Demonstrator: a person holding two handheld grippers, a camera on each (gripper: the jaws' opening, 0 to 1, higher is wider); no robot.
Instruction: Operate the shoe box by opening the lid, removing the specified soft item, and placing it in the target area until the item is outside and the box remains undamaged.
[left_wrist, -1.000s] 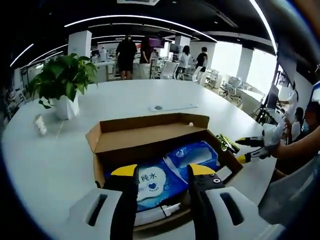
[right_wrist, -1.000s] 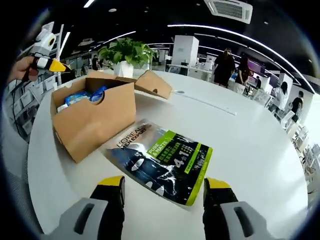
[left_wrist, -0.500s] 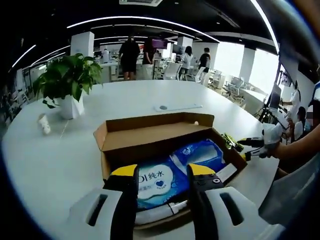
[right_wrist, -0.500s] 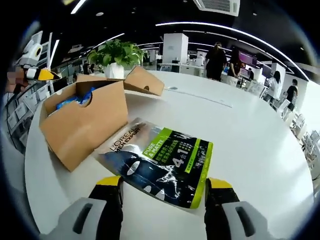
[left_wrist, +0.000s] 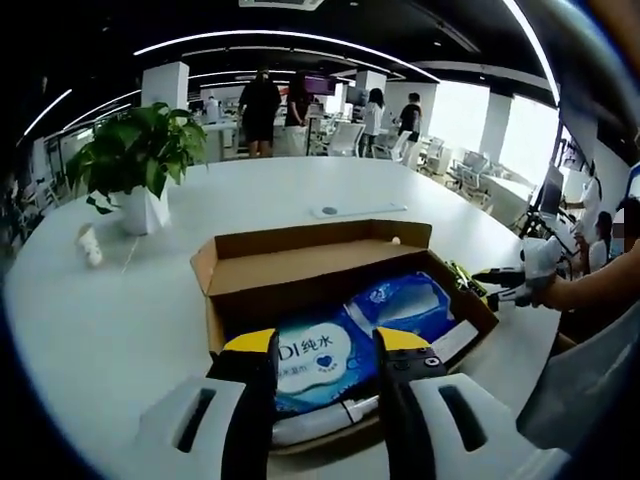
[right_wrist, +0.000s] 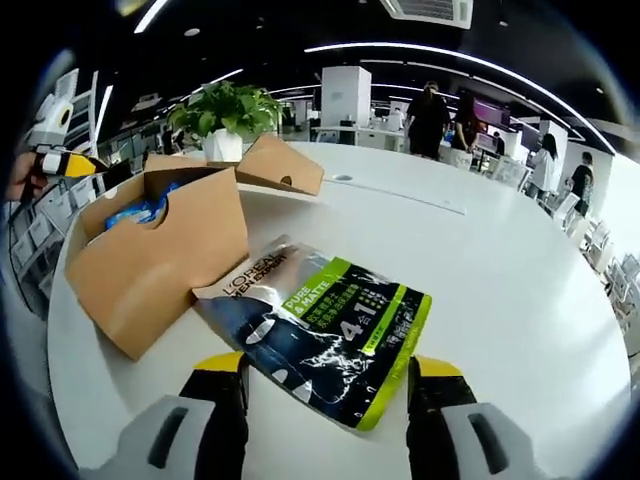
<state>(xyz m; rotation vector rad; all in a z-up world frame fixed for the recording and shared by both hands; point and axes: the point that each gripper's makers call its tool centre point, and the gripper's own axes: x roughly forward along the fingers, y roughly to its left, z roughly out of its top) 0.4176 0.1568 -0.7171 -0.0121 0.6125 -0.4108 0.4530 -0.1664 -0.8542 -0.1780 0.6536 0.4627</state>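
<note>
Shoe box (left_wrist: 330, 290) sits open, blue wipes pack (left_wrist: 320, 355) inside; my left gripper (left_wrist: 325, 345) and right gripper (right_wrist: 325, 370) are both spread, empty. Closing low might crush cardboard.

Left gripper view close above the open shoe box (left_wrist: 330, 290), looking down its length toward the plant (left_wrist: 135, 160), right gripper view low over the white surface (right_wrist: 520, 300), facing the box's side (right_wrist: 160, 255) from nearby, both sharing box, plant, surface

Black-green pouch (right_wrist: 325, 335): "L'OREAL", "PURE & MATTE", "4". Blue wipes pack (left_wrist: 318, 357): "纯水".
</note>
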